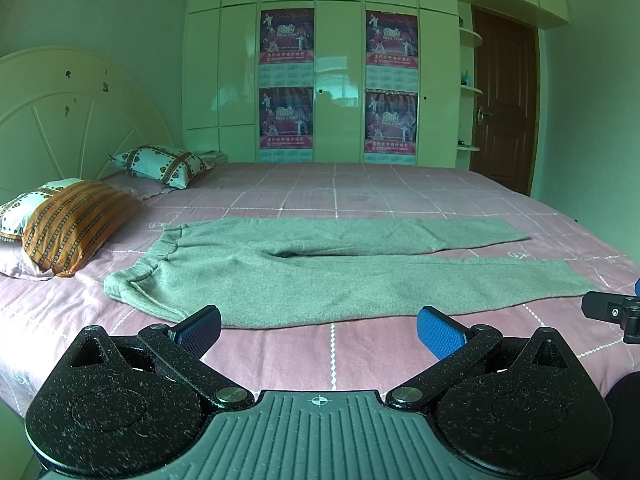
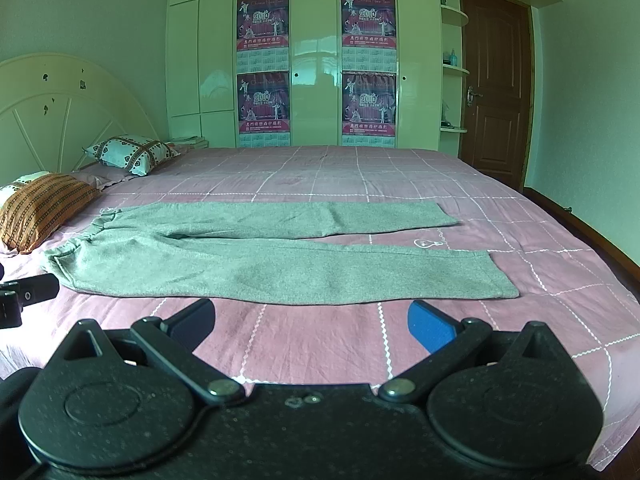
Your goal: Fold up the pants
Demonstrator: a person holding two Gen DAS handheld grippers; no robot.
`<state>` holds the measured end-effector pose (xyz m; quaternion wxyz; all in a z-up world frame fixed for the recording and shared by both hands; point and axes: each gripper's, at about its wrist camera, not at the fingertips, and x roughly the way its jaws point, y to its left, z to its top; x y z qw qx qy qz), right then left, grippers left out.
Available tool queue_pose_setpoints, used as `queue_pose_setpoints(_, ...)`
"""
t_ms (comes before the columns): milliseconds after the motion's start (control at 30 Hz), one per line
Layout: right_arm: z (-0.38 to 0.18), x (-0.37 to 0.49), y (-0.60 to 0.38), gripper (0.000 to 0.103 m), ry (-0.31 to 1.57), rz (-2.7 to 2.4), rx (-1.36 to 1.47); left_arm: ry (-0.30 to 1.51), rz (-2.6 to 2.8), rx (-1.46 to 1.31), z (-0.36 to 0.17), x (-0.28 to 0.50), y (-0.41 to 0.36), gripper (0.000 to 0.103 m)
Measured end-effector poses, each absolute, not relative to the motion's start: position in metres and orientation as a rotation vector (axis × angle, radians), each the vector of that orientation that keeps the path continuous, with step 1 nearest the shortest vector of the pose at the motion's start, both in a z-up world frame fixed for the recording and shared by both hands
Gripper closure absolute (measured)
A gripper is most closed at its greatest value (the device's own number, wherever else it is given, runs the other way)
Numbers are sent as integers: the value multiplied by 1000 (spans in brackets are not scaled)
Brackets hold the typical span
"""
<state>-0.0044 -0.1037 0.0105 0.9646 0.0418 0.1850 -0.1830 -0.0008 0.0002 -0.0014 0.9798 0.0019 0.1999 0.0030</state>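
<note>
Grey pants [image 1: 320, 276] lie flat on the pink checked bed [image 1: 332, 360], waistband at the left near the pillows, both legs stretched to the right. They also show in the right wrist view [image 2: 280, 268]. My left gripper [image 1: 320, 328] is open and empty, just short of the near leg's edge toward the waist end. My right gripper [image 2: 312, 320] is open and empty, just short of the near leg's edge toward the hem end. The right gripper's tip shows at the left wrist view's right edge [image 1: 612, 312].
An orange striped pillow [image 1: 76, 224] and a patterned white pillow [image 1: 160, 164] lie at the left by the headboard [image 1: 60, 112]. A wardrobe [image 1: 340, 60] with posters stands behind the bed. A brown door [image 1: 504, 96] is at the right.
</note>
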Motion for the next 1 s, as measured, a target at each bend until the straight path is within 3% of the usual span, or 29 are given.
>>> queue_pose_setpoints(1000,8,-3,-104,6,377,-376,85,404,9,5,-1,0,0,0)
